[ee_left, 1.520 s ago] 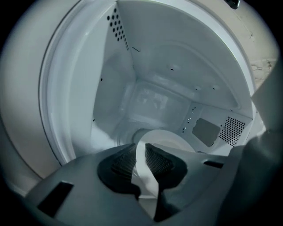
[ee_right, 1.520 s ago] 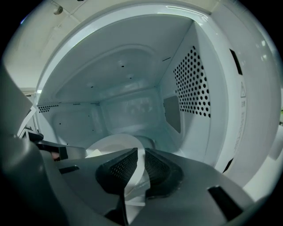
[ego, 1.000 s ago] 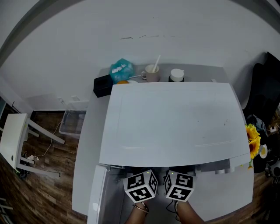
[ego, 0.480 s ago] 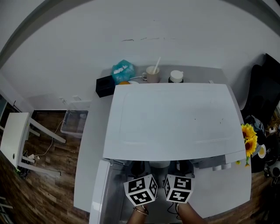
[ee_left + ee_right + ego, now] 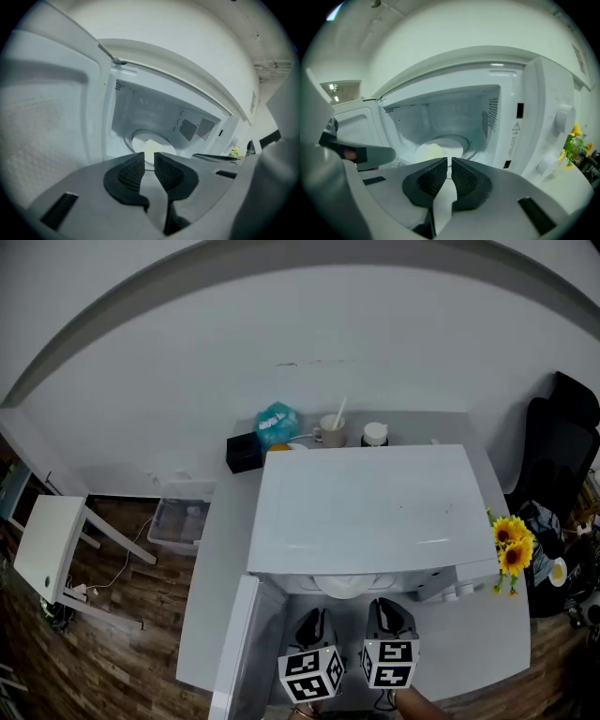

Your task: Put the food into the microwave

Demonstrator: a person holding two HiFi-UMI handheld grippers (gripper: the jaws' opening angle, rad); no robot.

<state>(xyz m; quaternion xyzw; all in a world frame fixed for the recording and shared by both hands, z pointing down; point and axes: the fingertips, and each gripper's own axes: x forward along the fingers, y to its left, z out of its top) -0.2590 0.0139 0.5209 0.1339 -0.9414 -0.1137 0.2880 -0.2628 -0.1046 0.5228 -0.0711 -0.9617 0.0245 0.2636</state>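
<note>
A white microwave (image 5: 366, 502) stands on the grey counter with its door (image 5: 246, 643) swung open to the left. Inside, pale food (image 5: 430, 151) lies on a white plate on the turntable (image 5: 152, 146); the plate's rim (image 5: 342, 588) peeks out under the microwave's front edge. My left gripper (image 5: 312, 617) and right gripper (image 5: 386, 607) hover side by side just in front of the opening, apart from the plate. The left gripper (image 5: 149, 155) shows a narrow gap with nothing in it. The right gripper (image 5: 449, 160) shows only a thin slit and holds nothing.
Behind the microwave are a teal bag (image 5: 277, 420), a cup with a spoon (image 5: 330, 430), a white jar (image 5: 375, 434) and a black box (image 5: 244, 454). Sunflowers (image 5: 511, 549) stand at the right. A white side table (image 5: 52, 545) and a plastic bin (image 5: 183, 521) sit on the floor, left.
Both grippers have drawn back out of the microwave's opening toward me. Their black jaws, earlier hidden under its front edge, now show. The plate stays inside.
</note>
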